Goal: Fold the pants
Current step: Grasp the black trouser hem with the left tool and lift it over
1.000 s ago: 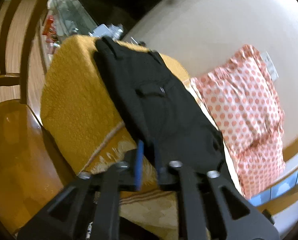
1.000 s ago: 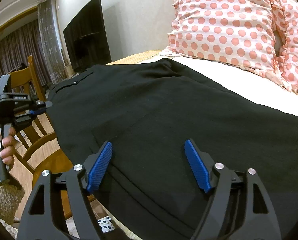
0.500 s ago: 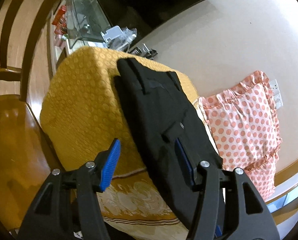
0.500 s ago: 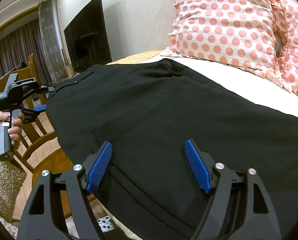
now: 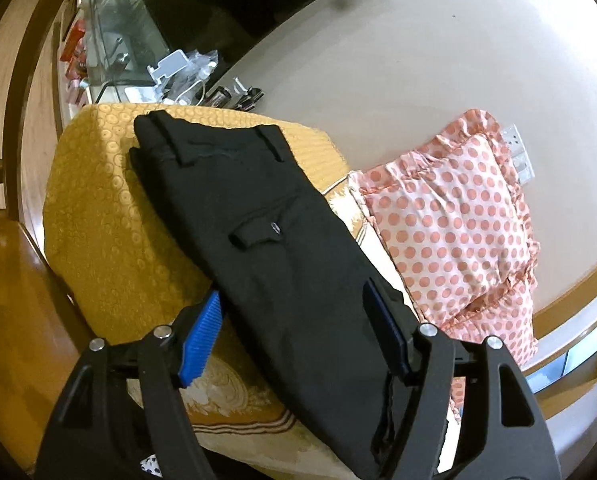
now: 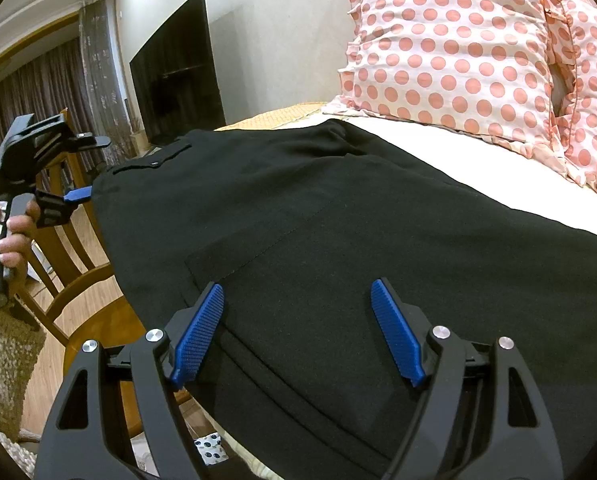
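Left wrist view: pants [image 5: 266, 248] on bed [image 5: 98, 216], long axis running away ahead of left gripper [image 5: 298, 340], jaws just opening, nothing gripped. Right gripper [image 6: 298, 332] released, hovering over pants; nearer.

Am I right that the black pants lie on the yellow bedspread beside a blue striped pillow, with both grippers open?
Not quite: the pillow is white with pink dots, not blue striped, as both wrist views show. The rest holds: the pants lie on the bedspread, and the left gripper, its jaws having just opened, and the right gripper are both open.
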Demonstrator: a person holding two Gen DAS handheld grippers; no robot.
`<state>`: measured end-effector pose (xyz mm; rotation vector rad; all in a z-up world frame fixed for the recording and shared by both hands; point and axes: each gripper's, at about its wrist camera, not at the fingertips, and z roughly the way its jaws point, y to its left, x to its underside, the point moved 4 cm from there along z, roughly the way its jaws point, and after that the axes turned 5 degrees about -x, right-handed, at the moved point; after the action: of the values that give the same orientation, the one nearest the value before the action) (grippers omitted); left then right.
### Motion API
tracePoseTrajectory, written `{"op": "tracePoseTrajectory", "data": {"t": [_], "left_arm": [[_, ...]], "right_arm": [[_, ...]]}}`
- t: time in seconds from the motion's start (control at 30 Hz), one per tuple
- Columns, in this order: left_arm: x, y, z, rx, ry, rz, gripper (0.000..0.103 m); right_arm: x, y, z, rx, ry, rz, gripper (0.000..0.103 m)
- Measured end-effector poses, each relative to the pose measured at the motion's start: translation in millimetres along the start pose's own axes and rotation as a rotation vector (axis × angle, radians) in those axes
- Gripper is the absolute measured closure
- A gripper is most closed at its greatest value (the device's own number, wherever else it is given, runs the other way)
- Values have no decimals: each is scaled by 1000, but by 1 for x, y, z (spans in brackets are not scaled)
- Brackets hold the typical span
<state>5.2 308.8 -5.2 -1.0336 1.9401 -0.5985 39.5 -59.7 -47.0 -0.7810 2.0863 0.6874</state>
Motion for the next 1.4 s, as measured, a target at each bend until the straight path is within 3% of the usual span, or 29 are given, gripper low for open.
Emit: {"op": "tracePoseTrajectory", "data": {"t": [0.37,0.47,0.5,0.57,0.7,0.87,1.1,1.27,1.37,1.4], "left_arm": [[-31,42,11,-76,-40,-126,38],[-40,47,17,-82,-27,-150,51],[-42,48,21,-99,-16,-150,63],[-43,49,26,-139,-8,-134,78],[-44,41,28,-200,-20,-64,90],[-38,-17,13,-274,-117,191,93],[-4,-141,8,-212,-177,509,95],[90,-260,10,-20,-166,838,95],[180,-308,12,140,-93,1058,95],[225,-319,13,212,-34,1152,95]], "right_arm": [[1,-1,-2,-6,-12,3,25],[2,-4,-7,-23,-29,33,25],[2,-7,-10,-27,-38,47,25],[0,-14,-21,-31,-63,74,25],[-2,-29,-44,-13,-112,104,25],[1,-53,-78,35,-177,163,25],[17,-94,-124,131,-262,254,25],[39,-133,-165,245,-315,359,25],[53,-153,-187,316,-340,421,25],[58,-158,-194,336,-347,436,25]]}}
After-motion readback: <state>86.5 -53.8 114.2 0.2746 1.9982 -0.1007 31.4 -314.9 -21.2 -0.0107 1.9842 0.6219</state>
